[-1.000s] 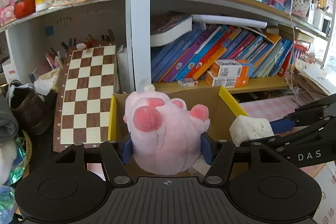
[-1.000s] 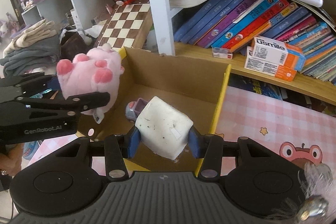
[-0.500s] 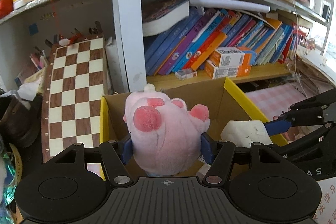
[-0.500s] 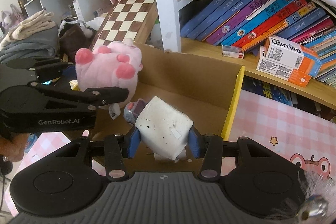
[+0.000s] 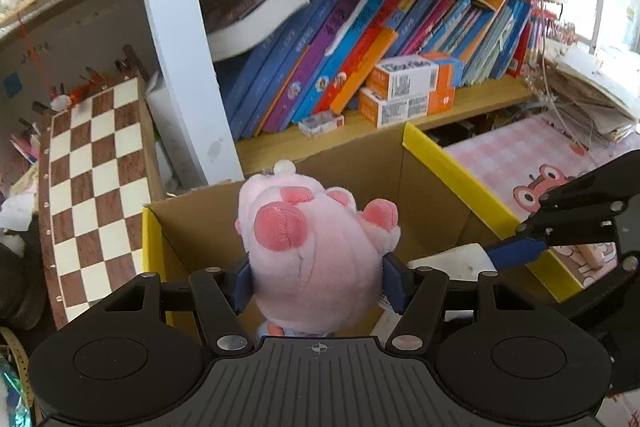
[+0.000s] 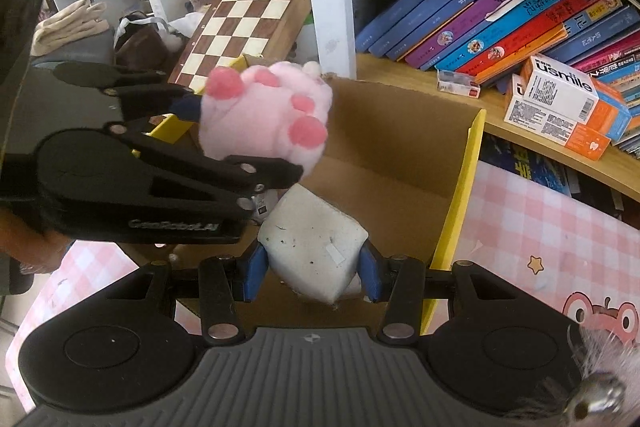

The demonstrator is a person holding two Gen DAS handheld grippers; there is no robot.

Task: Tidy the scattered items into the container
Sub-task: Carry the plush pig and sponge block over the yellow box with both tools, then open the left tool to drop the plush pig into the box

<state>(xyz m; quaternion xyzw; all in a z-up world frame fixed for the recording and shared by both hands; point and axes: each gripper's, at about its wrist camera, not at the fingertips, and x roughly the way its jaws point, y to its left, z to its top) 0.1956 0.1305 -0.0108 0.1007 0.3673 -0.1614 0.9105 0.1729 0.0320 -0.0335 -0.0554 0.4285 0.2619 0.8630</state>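
My left gripper [image 5: 318, 281] is shut on a pink plush toy [image 5: 316, 243] with darker pink paw pads, held over the open cardboard box [image 5: 436, 163] with yellow flap edges. The plush also shows in the right wrist view [image 6: 264, 115], above the box [image 6: 460, 183]. My right gripper [image 6: 310, 269] is shut on a white, speckled foam block [image 6: 312, 243], held inside the box opening near its right wall. The block's edge shows in the left wrist view [image 5: 456, 261]. What lies on the box floor is mostly hidden.
A bookshelf with leaning books [image 5: 360, 39] and orange-white cartons [image 6: 560, 103] stands right behind the box. A chessboard [image 5: 92, 183] leans at the left. A pink checked cloth [image 6: 540, 235] covers the table at the right. Folded clothes [image 6: 68, 23] lie far left.
Both grippers have moved forward and lower over the box, each holding its item. The plush is now further over the box, close to the white block.
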